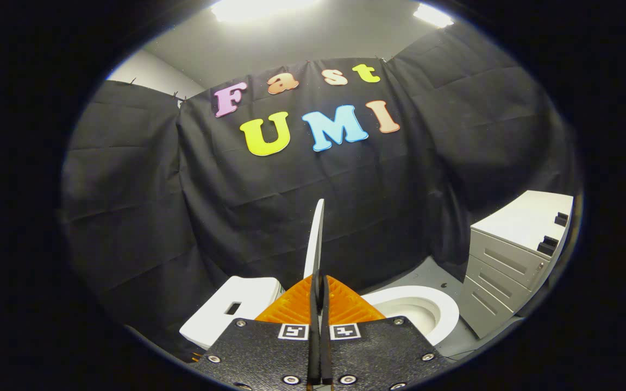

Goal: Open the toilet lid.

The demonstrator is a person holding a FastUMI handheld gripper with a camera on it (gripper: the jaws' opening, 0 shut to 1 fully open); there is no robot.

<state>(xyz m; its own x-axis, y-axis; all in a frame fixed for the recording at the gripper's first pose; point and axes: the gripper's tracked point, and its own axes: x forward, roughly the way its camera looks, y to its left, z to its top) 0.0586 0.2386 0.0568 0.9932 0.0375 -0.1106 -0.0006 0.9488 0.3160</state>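
**Lid up on edge, pinch still thin**

Black cloth walls close the booth behind the toilet, with a grey floor below and a drawer cabinet (514, 260) standing off to the right of the bowl.

Taking the bowl (419, 309) as the landmark: the lid (317, 239) rises edge-on just left of it, standing close to upright, its thin white edge running straight up from the gripper (319, 288). Further left of the bowl sits the tank (231, 312), its flat top carrying a dark rectangular slot. The bowl's rim is uncovered and its opening shows.

The gripper's fingers are drawn together with only a narrow dark seam between them, and the lid's lower edge disappears into that seam, so I judge the gripper clenched on the lid, though the contact itself is hidden by the fingers.

The task looks nearly done, and the risks lie in the finish. If the lid has not passed its balance point, letting go now would let it fall back onto the bowl. The grip is on a thin, smooth edge; any twist of the wrist could make it slip out sideways. Pushing on too firmly toward the tank could knock the lid against it or strain the hinge. Pulling away before the fingers part would drag the lid forward again.
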